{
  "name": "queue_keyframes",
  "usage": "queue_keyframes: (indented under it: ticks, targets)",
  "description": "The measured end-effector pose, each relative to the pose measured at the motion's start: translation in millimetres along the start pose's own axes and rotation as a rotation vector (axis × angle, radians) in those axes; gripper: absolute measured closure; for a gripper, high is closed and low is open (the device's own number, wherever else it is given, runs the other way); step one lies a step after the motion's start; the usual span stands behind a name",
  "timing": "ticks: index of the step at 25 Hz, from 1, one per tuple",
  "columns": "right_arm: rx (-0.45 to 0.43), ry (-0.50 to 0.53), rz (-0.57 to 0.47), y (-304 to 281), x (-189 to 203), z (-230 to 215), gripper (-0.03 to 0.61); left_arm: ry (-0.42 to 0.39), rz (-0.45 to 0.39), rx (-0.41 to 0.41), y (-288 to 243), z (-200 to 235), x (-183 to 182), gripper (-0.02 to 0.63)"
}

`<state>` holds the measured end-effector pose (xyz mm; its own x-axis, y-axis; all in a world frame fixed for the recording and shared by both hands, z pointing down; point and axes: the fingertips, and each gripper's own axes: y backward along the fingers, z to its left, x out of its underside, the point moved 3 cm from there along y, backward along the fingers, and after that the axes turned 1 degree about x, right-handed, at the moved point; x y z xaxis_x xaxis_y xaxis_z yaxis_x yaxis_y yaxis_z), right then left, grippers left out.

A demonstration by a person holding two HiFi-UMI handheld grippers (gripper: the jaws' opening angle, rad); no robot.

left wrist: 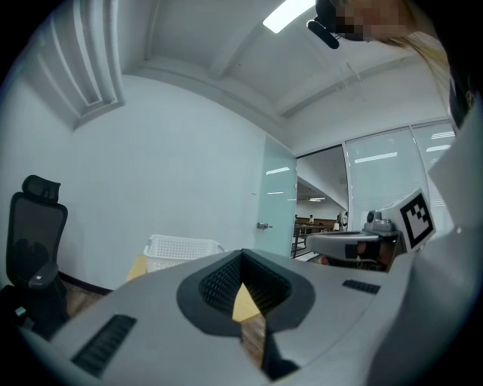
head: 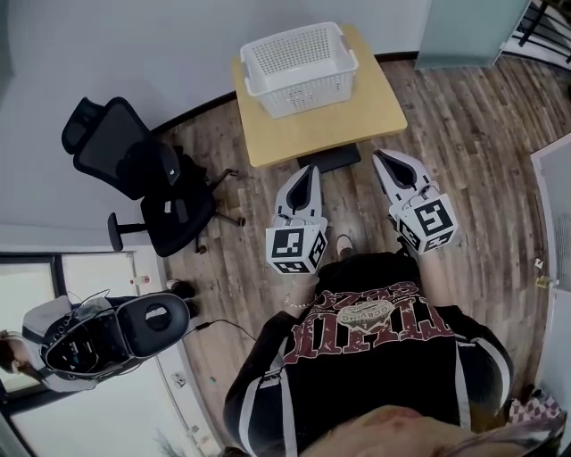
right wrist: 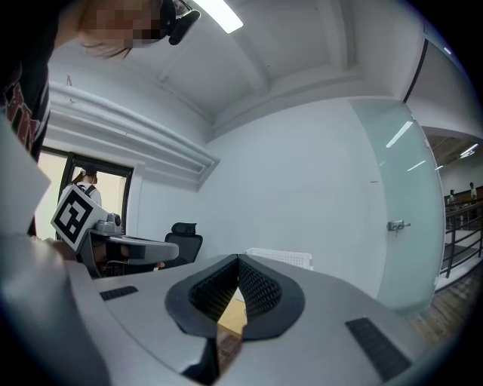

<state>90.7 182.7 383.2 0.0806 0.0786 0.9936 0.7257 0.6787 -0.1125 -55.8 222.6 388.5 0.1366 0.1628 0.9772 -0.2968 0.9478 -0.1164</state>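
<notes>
- Over the wood floor (head: 464, 134), just short of the desk's near edge, both grippers hang in the air side by side and touch nothing.
- The left gripper (head: 313, 170) has its jaws pressed together at the tips with nothing between them. In the left gripper view, only a sliver of desk and floor shows through the notch behind the tips.
- Same deal for the right gripper (head: 381, 156): the jaws are closed tip to tip and empty, and the right gripper view shows it clearly.
- Both point at the desk (head: 339, 125), a small light-wood one. The left gripper is opposite the middle of the near edge and the right one is toward the near right corner.
- A white plastic basket (head: 308, 94) with perforated walls sits on the far half of the desk, closer to the far left corner. It's well apart from both grippers.
- A black office chair (head: 143, 174) stands on the floor off the desk's left edge, not touching it.
- A frosted glass door (head: 468, 27) is beyond the desk's far right corner.
- Another person (head: 18, 353) shows at the lower left of the head view.
</notes>
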Motion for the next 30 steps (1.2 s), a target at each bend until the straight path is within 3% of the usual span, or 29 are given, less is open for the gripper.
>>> queue_keyframes:
  ticks: [15,30]
  targets:
    - [0.031,-0.016,0.002,-11,7,19,0.561,-0.014,0.022,0.031,9,22,3,0.568]
    - [0.000,0.006,0.007,-20,2,15,0.560,0.000,0.017,-0.005,11,32,2,0.568]
